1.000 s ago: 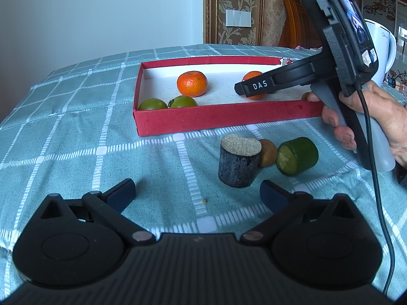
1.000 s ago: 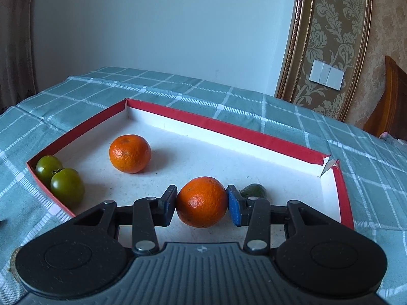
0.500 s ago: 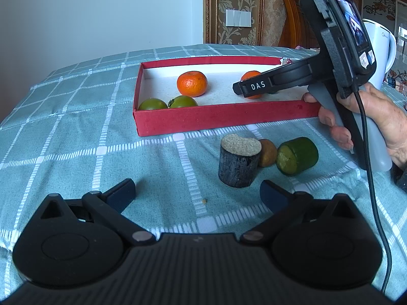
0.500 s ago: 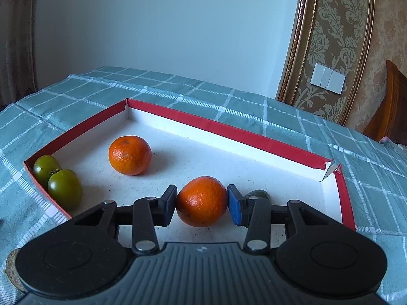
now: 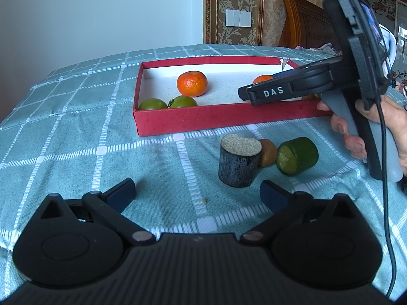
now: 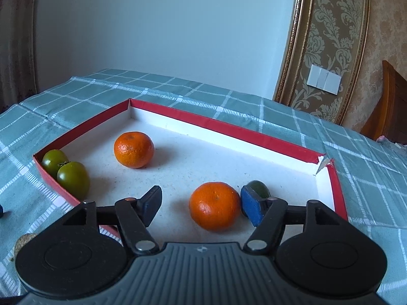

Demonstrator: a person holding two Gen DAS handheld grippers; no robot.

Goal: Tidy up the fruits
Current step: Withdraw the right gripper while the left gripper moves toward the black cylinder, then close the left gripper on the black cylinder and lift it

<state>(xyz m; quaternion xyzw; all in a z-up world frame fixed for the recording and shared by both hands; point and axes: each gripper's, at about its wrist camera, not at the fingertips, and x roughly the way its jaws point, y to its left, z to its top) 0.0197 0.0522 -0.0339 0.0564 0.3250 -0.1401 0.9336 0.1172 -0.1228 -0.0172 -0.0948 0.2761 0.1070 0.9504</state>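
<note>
Risk noted first: our right gripper (image 6: 201, 204) is opening its jaws around the near orange (image 6: 215, 205), which sits on the floor of the red tray (image 6: 229, 128); the blue right-hand pad looks touching or nearly touching the fruit, the left-hand pad stands clear; if we withdraw at a slant that pad could drag the orange and set it rolling across the tray's floor, or knock the small dark green fruit (image 6: 259, 188) just behind that pad; the orange lies between the jaws, nearer the right one, no longer clamped; a second orange (image 6: 134, 149) lies ahead and to the left, two green tomatoes (image 6: 67, 174) far left at the tray corner; our left gripper (image 5: 197, 190) hangs with jaws wide apart, empty, above the cloth; the dark cylinder (image 5: 239, 162), a brown fruit (image 5: 268, 152) and the green cylinder (image 5: 297, 156) lie just ahead of its right finger, outside the tray.
</note>
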